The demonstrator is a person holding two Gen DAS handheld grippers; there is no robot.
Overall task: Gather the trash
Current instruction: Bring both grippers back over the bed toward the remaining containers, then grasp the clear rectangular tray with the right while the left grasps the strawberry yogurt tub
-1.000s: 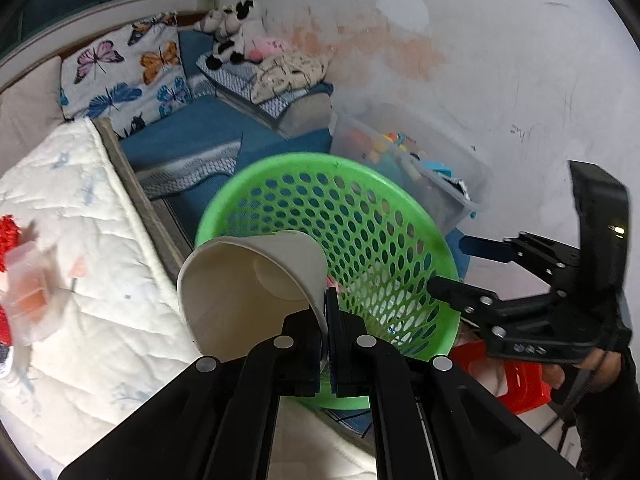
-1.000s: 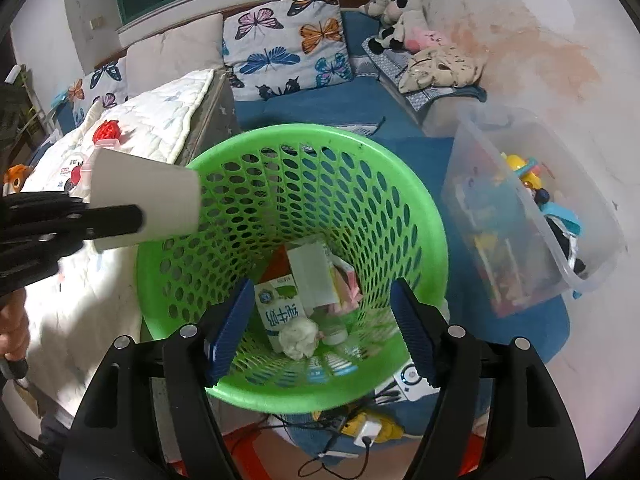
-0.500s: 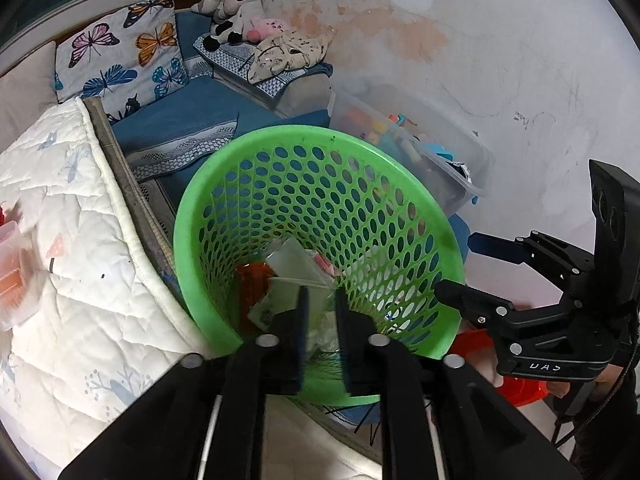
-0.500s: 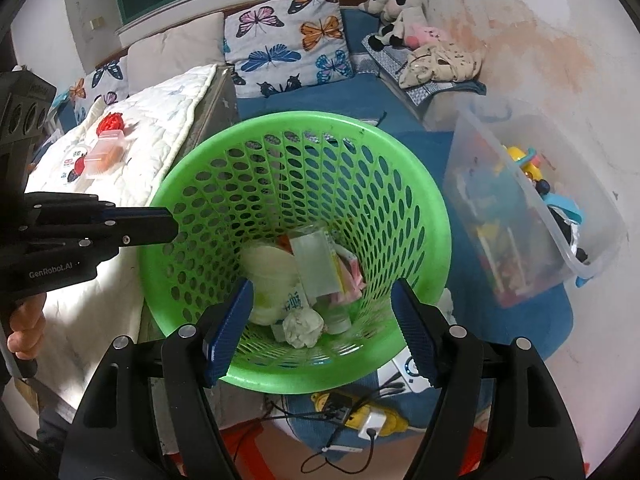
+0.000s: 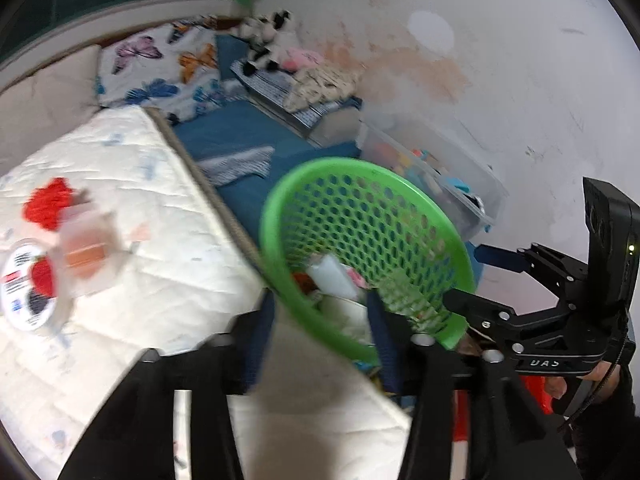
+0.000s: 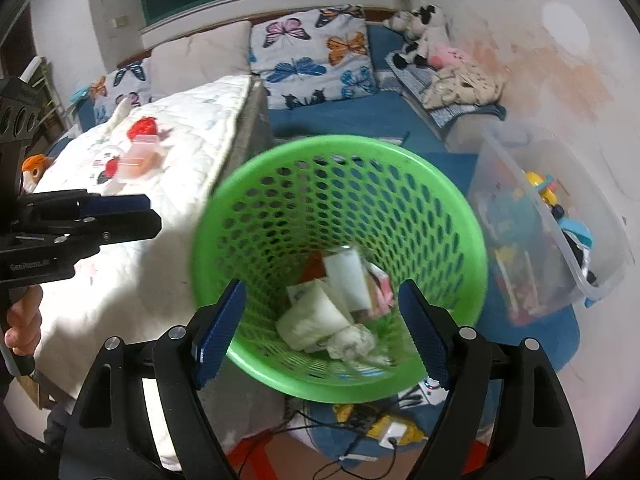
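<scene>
A green perforated basket [image 6: 240,184] stands beside the bed and holds a white paper cup [image 6: 310,316], cartons and crumpled paper. It also shows in the left wrist view [image 5: 404,188]. My right gripper [image 6: 320,328] is open and empty, its fingers either side of the basket's near rim. My left gripper [image 5: 320,320] is open and empty over the mattress edge next to the basket; it shows at the left of the right wrist view [image 6: 120,216]. A clear plastic box [image 5: 86,256], a red item [image 5: 48,202] and a round lid [image 5: 24,284] lie on the white mattress [image 5: 160,248].
A clear storage bin of toys [image 6: 552,232] stands right of the basket by the wall. Butterfly pillows [image 6: 312,56] and plush toys [image 6: 420,28] lie on the blue bed behind. Cables and a yellow plug [image 6: 384,428] lie on the floor under the basket.
The left gripper let the paper cup fall into the basket, opened wide and swung left toward the mattress. The right gripper stayed open by the basket.
</scene>
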